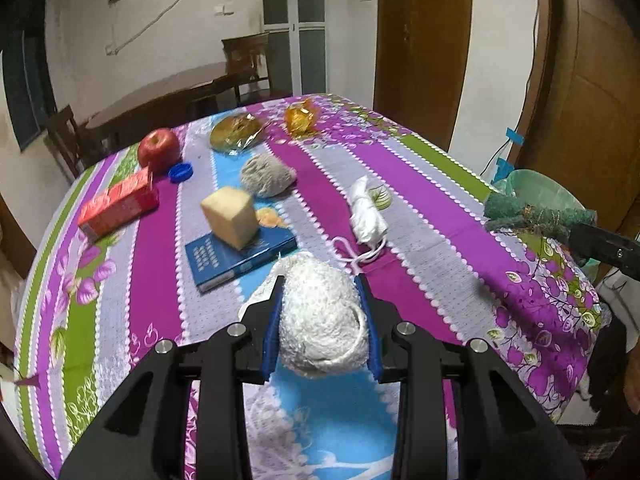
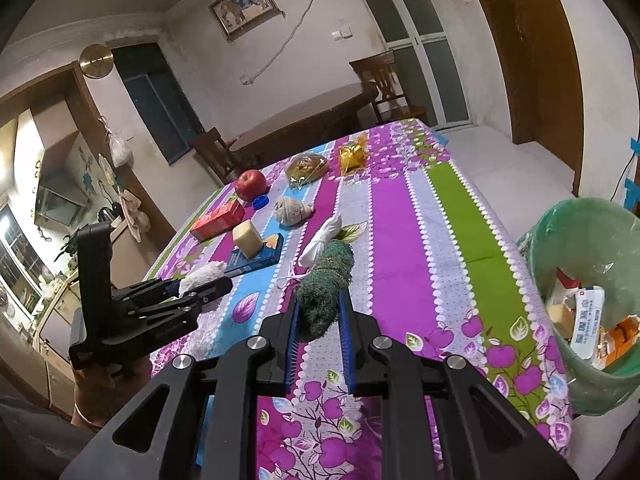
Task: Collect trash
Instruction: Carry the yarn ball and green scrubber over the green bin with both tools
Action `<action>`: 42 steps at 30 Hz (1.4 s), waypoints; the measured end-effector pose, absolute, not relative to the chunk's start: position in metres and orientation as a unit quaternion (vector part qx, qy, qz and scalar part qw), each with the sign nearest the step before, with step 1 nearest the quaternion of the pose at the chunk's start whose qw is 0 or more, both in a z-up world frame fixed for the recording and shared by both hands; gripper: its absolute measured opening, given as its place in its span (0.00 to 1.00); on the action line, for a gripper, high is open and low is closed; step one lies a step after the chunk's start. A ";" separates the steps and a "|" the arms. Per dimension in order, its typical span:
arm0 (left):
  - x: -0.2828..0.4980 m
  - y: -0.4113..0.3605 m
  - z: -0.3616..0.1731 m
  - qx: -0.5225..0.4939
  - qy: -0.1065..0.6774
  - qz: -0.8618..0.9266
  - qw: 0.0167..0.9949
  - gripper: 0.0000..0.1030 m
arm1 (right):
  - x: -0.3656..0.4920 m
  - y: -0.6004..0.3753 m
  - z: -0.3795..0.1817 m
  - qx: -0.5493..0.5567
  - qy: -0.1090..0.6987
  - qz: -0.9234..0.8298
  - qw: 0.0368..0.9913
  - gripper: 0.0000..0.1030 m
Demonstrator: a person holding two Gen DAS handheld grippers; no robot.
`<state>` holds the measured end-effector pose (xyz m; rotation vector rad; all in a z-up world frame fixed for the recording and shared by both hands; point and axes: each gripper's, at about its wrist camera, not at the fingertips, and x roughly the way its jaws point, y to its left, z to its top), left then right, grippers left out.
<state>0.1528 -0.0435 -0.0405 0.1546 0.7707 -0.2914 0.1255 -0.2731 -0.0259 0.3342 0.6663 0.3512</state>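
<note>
Left wrist view: left gripper pinching one white wad, held above the striped tablecloth. Ahead on the cloth: one blue book with one cheese block on top, one red carton, one apple, one blue cap, one grey wad, one tied white bag. Two wrapped items at far edge.

Right wrist view: right gripper clamped on one green scrubber, over the cloth. One green-lined bin just off the table's right edge, holding trash.
</note>
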 end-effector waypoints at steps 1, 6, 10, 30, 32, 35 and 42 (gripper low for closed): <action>0.153 -0.048 -0.039 0.080 0.372 -0.143 0.914 0.31 | 0.124 -0.275 -0.025 0.162 0.322 0.168 0.918 0.19; 0.154 -0.069 -0.030 0.100 0.358 -0.153 0.916 0.31 | 0.120 -0.286 -0.016 0.151 0.312 0.152 0.925 0.19; 0.156 -0.090 -0.020 0.115 0.344 -0.167 0.917 0.31 | 0.114 -0.302 -0.007 0.143 0.302 0.131 0.933 0.19; 0.164 -0.220 0.000 0.194 0.299 -0.250 0.900 0.31 | 0.079 -0.409 0.012 0.123 0.269 -0.005 0.955 0.19; 0.165 -0.232 -0.001 0.201 0.297 -0.257 0.898 0.31 | 0.074 -0.424 0.015 0.119 0.267 -0.024 0.956 0.19; 0.167 -0.252 -0.002 0.211 0.293 -0.271 0.892 0.31 | 0.069 -0.444 0.017 0.115 0.270 -0.049 0.955 0.19; 0.167 -0.297 -0.009 0.235 0.289 -0.303 0.877 0.31 | 0.061 -0.489 0.010 0.110 0.289 -0.098 0.946 0.19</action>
